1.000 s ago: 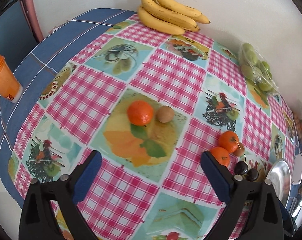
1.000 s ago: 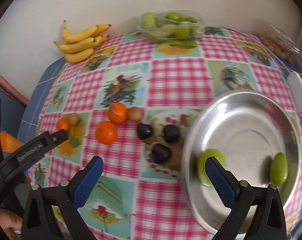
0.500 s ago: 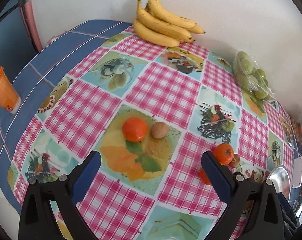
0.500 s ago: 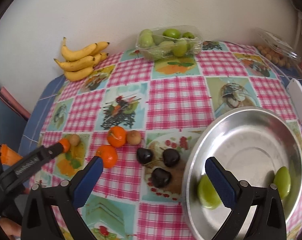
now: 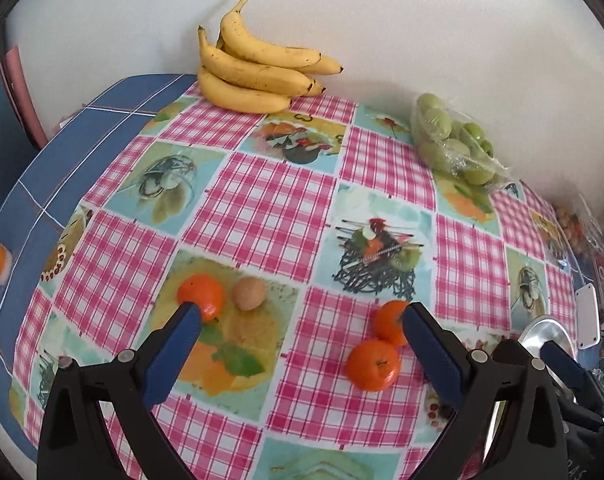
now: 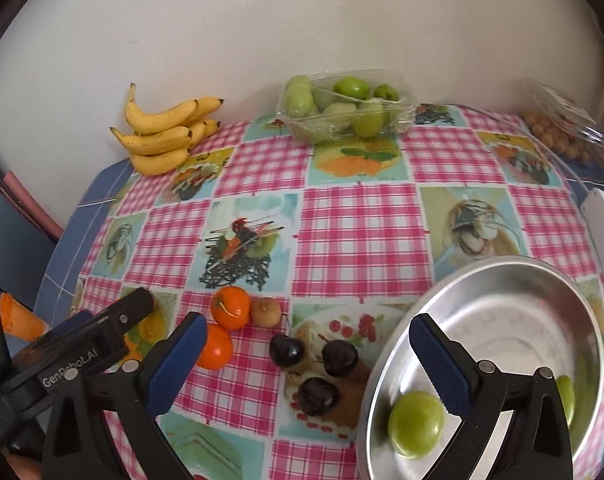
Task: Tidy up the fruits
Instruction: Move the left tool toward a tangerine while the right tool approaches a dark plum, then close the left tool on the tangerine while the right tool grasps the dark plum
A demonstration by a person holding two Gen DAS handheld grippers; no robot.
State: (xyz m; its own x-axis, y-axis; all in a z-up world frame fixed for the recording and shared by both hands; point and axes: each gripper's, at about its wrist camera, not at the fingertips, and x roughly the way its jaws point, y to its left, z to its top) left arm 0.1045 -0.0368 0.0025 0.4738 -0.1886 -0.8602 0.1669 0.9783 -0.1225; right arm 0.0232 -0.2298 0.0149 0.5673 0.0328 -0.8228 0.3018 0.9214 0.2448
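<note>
Both tongs hang released and empty above the tabletop (image 5: pixel 270 208). The left tongs (image 5: pixel 302 320) sit over a tangerine (image 5: pixel 201 295) and a small brown fruit (image 5: pixel 249 293); the right tongs (image 6: pixel 303 340) hover near three dark plums (image 6: pixel 333 368) beside the steel bowl (image 6: pixel 501 276), which already holds two green fruits (image 6: pixel 415 422). The likely step is gathering loose fruit into the bowl. Done well, it means centring one fruit between the pads, closing gently, and lifting clear of its neighbour.
</note>
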